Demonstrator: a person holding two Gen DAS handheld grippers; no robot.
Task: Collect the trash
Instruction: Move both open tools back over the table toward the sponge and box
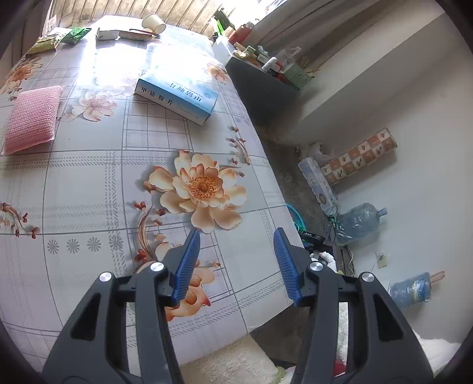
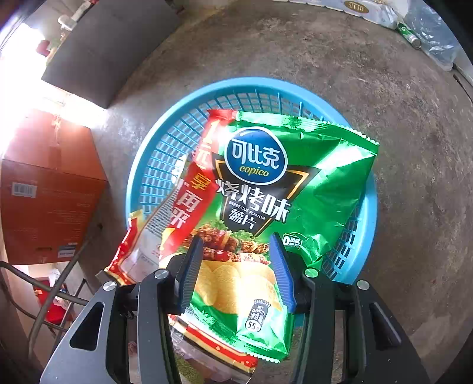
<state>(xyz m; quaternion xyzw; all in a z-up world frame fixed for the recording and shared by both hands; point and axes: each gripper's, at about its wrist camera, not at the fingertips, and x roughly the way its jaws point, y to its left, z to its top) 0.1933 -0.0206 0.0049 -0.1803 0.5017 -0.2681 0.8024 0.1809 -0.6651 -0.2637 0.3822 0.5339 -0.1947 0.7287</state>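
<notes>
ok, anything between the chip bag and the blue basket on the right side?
Nothing visible. The right tongs are open around the green chip bag, which lies across the blue basket, partly over a red wrapper.

Chip bag point(image 2: 266, 189) lies over basket point(image 2: 295, 88) on floor point(image 2: 384, 73). Medicine box point(image 1: 177, 94) mid-worktop point(image 1: 88, 192), sponge point(image 1: 32, 118) to its left, cup point(image 1: 153, 23) behind.

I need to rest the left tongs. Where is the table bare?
Free: the cloth between the pink sponge, the blue box and the left tongs. Crowded: the far edge, around the paper cup and green packets.
</notes>
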